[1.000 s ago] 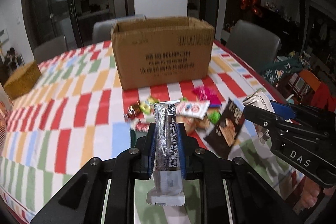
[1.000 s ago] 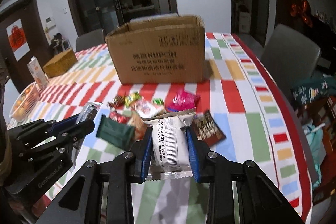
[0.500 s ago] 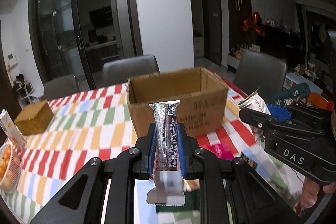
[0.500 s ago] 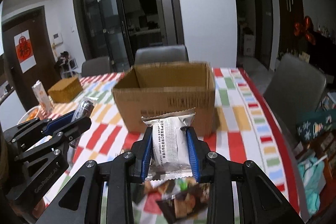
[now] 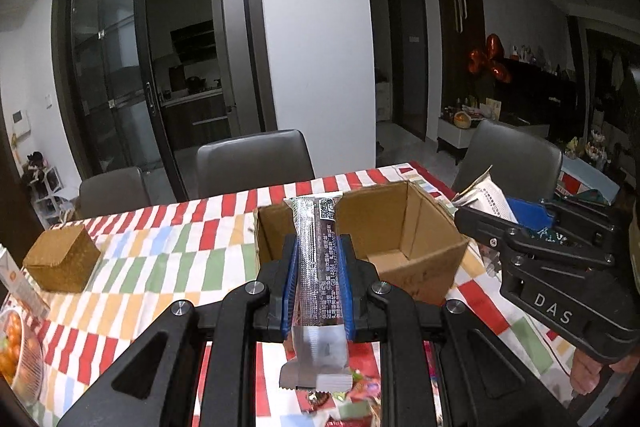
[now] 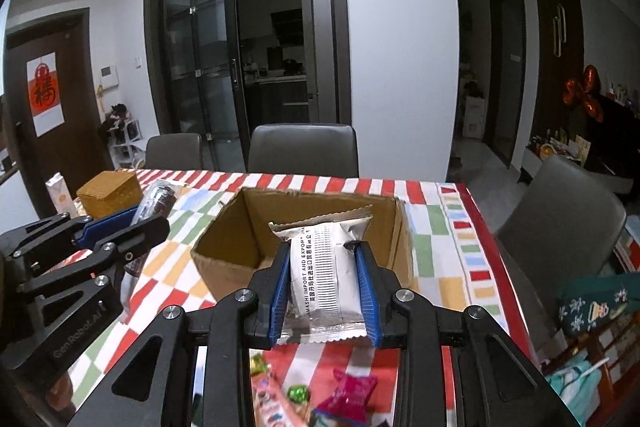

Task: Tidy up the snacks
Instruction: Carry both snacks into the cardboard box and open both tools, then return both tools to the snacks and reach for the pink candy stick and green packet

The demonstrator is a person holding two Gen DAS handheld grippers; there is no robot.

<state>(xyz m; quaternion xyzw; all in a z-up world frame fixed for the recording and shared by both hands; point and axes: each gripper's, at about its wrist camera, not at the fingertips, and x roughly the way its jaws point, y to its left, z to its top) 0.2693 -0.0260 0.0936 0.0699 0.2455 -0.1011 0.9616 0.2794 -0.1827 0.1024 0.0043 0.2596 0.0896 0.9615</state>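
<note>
My left gripper is shut on a long silver and dark snack bar, held lengthwise above the near wall of an open cardboard box. My right gripper is shut on a silver snack packet, raised in front of the same cardboard box, whose inside shows bare. Each gripper appears in the other's view: the right gripper with its packet at right, the left gripper with its bar at left. Loose snacks lie on the checked tablecloth below.
A small woven box and a carton stand at the table's left, with a bowl of orange fruit nearer. Grey chairs line the far side and the right edge. A hand holds the right gripper.
Both grippers rose and moved toward the box, still holding their snacks. The view went from the box's front wall to over its open top; the loose snacks dropped to the bottom edge.
</note>
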